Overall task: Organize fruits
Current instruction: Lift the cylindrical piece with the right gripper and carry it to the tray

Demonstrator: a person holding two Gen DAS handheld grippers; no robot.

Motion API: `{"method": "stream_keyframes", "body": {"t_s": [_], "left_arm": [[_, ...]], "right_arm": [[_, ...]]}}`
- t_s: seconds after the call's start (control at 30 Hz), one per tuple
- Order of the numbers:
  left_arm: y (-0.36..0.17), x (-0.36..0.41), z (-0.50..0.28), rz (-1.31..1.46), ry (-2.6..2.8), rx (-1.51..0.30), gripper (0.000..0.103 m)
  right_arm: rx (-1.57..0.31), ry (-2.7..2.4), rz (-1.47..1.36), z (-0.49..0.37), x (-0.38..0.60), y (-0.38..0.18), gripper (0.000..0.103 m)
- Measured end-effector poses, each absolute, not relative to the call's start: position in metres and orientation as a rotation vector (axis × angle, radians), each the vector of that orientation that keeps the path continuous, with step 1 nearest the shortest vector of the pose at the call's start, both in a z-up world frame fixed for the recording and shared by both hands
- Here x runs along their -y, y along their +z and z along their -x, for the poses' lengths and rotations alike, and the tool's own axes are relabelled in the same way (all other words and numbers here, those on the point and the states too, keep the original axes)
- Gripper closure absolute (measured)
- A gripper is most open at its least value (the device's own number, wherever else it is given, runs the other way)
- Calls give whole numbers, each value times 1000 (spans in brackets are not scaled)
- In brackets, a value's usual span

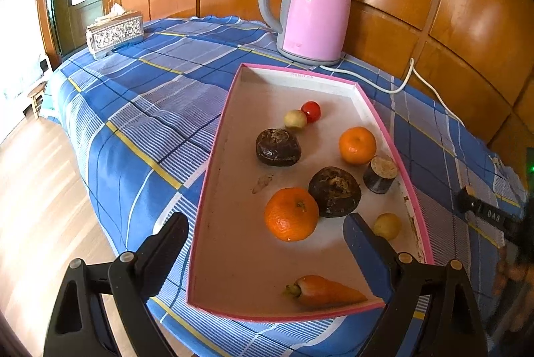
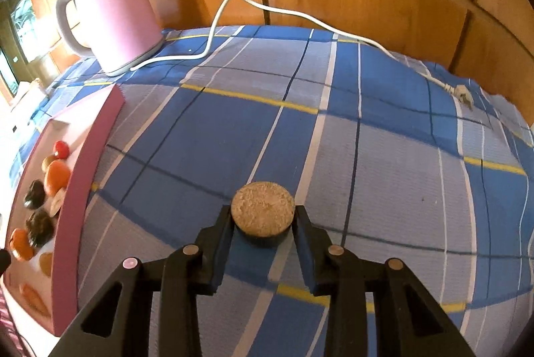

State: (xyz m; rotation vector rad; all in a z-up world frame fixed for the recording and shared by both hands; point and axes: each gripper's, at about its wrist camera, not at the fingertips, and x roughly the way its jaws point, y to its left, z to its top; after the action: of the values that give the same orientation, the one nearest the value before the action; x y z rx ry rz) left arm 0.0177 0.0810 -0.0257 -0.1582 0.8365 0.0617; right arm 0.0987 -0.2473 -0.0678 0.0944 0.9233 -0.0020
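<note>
Pink cardboard forms the tray (image 1: pixel 213 156) where the fruits lie, and your right gripper (image 2: pixel 262 216) is outside it, above the blue checked cloth (image 2: pixel 383 156) of the tabletop. It holds a short dark cylinder piece (image 2: pixel 262 213) with a pale cut top, pinched at its two sides between the fingers (image 2: pixel 222 233). The piece is smooth and round, so I judge it can turn or slip out if you tilt the gripper or relax the grip before it is over the tray.

Your left gripper (image 1: pixel 267 243) hangs wide open and empty over the near edge of the tray, its right finger (image 1: pixel 363 253) close to a large orange (image 1: pixel 291 214) and a small yellow fruit (image 1: pixel 387 226). If you lower it carelessly, it can push these and make them roll.

The tray already carries a carrot (image 1: pixel 325 290), two dark fruits (image 1: pixel 333 191), a second orange (image 1: pixel 357 145), a similar cut piece (image 1: pixel 380 173) and a red tomato (image 1: pixel 311 111). Dropping the held piece from high can knock them. The tray wall can also catch your finger. The kettle cord (image 2: pixel 267 9) lies at the far edge, well apart.
</note>
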Motion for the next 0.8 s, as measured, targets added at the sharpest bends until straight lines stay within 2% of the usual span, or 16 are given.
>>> {"method": "stream_keyframes", "body": {"t_s": [0.8], "left_arm": [[-14,-94,-7,180,105,-807,7]], "right_arm": [[-895,46,-101,-27,248,-60,67]]}}
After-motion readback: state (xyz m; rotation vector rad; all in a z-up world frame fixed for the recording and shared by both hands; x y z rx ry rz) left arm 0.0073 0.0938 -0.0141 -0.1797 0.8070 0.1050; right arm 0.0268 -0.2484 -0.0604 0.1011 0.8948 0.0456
